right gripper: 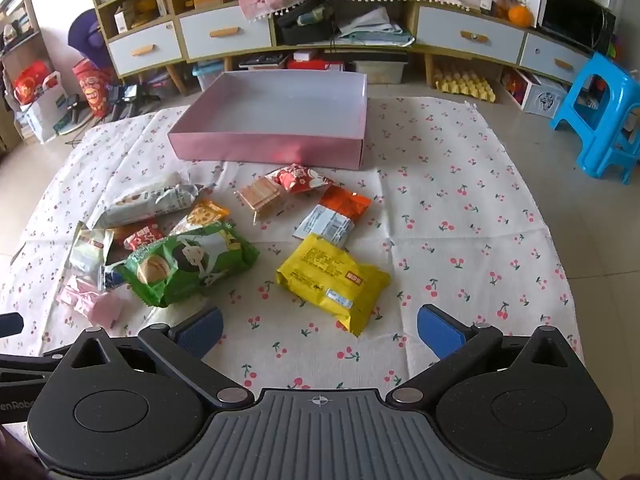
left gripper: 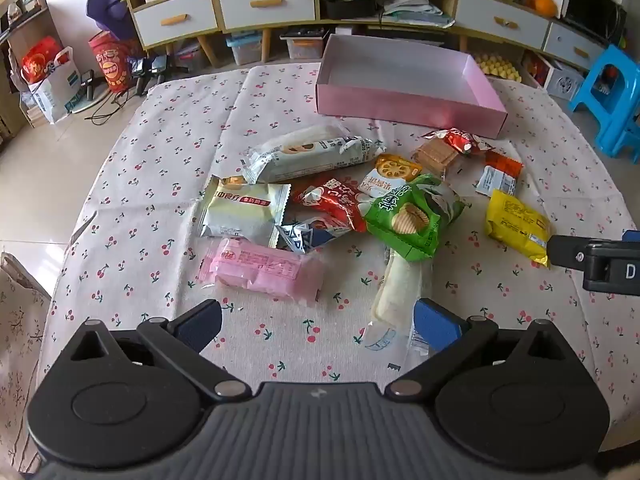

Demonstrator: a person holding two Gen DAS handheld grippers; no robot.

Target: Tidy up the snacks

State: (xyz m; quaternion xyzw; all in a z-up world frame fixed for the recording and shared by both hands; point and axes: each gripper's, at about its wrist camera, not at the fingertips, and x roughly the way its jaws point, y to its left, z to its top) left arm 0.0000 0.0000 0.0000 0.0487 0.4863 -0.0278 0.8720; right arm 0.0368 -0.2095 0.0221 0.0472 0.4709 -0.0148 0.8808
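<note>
Both grippers, left [left gripper: 316, 320] and right [right gripper: 320, 326], hover wide open and empty before the scattered snack packets, the shallow pink cardboard box [right gripper: 276, 148] beyond unfilled, so sorting seems unstarted; the nearby yellow crinkly packet [right gripper: 332, 280] looks a fair first grasp.

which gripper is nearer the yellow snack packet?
Right. The right gripper hangs open just short of the yellow packet; the left gripper sits off to the packet's left, by the pink packet.

Blue stool [right gripper: 604, 120], egg tray [right gripper: 464, 82], oranges [right gripper: 520, 15]
</note>
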